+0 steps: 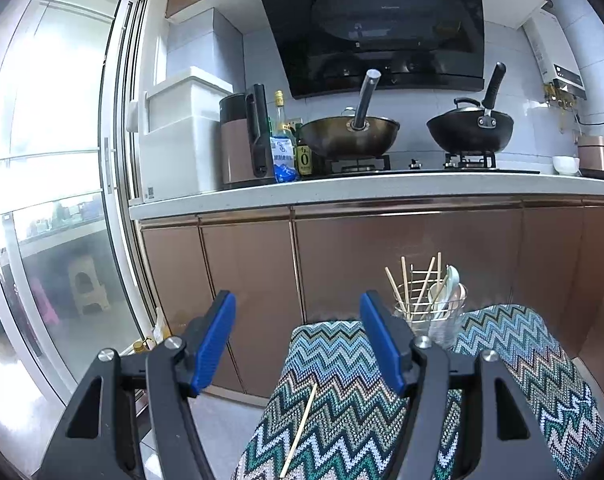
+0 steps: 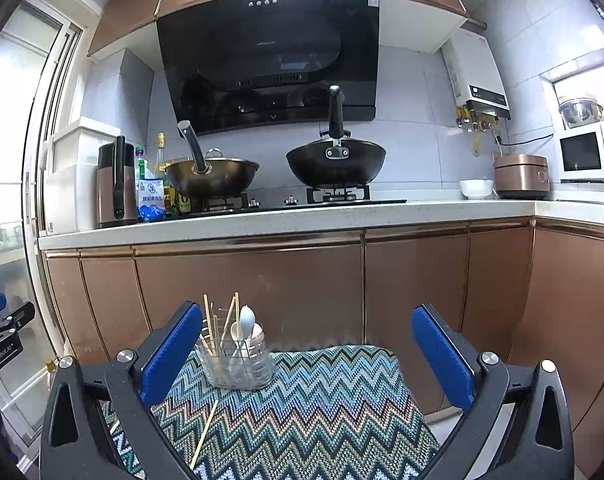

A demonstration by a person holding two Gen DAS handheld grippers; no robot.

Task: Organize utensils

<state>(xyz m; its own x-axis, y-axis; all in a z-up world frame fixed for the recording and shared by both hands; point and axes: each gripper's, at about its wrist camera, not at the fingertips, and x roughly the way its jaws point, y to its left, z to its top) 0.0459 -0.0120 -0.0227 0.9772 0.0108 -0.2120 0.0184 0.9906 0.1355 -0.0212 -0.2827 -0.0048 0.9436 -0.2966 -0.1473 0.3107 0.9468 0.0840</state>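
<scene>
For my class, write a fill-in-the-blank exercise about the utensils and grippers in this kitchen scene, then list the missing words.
1. One loose chopstick lies flat on the zigzag-patterned ____.
2. The other chopsticks and the white spoons stand upright in a clear ____.
3. The left gripper and the right gripper both have their jaws ____.
4. The number of woks on the stove is ____.

Missing words: cushion; holder; open; two

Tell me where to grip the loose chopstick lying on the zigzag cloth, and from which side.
Grip the loose chopstick near its middle, coming down from above with the fingers set across its length. It lies flat on the zigzag cloth, a thin stick angled up toward the clear holder, so probably only a top pinch gets both fingers around it.
</scene>
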